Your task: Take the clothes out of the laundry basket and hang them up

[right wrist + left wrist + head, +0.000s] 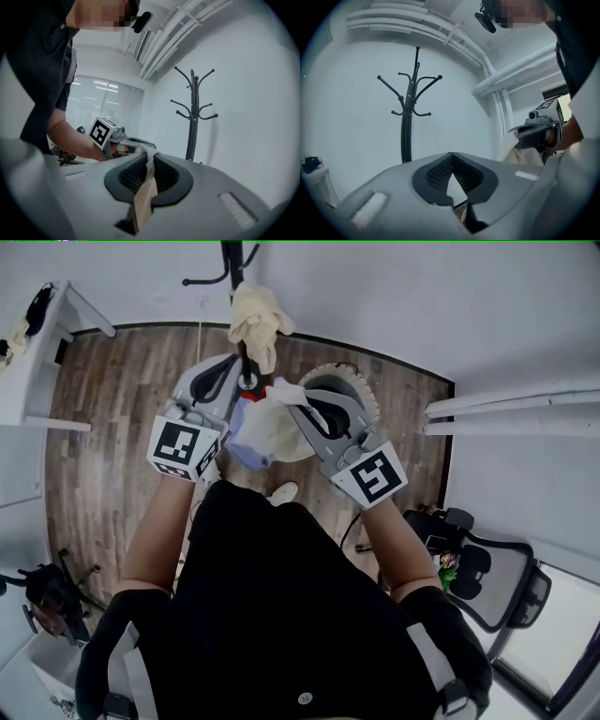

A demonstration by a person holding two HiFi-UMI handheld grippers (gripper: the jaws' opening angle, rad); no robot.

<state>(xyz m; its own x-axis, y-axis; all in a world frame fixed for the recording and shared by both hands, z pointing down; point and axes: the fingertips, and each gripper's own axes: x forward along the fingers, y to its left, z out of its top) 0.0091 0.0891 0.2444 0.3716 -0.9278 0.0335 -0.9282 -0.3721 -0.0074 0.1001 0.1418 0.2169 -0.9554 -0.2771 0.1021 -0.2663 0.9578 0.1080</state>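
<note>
Right gripper: jaws are clamped on a strip of the cream garment. Left gripper: jaws are closed at the tips with white cloth seen between the pads, so it is judged to grip the same garment. The garment is held up between both, clear of the laundry basket. One cream item is already hung on the coat rack. This piece is not yet hung. The basket contents cannot be seen.

Head cam looks steeply down; 2 gripper cams level, both facing coat rack.
</note>
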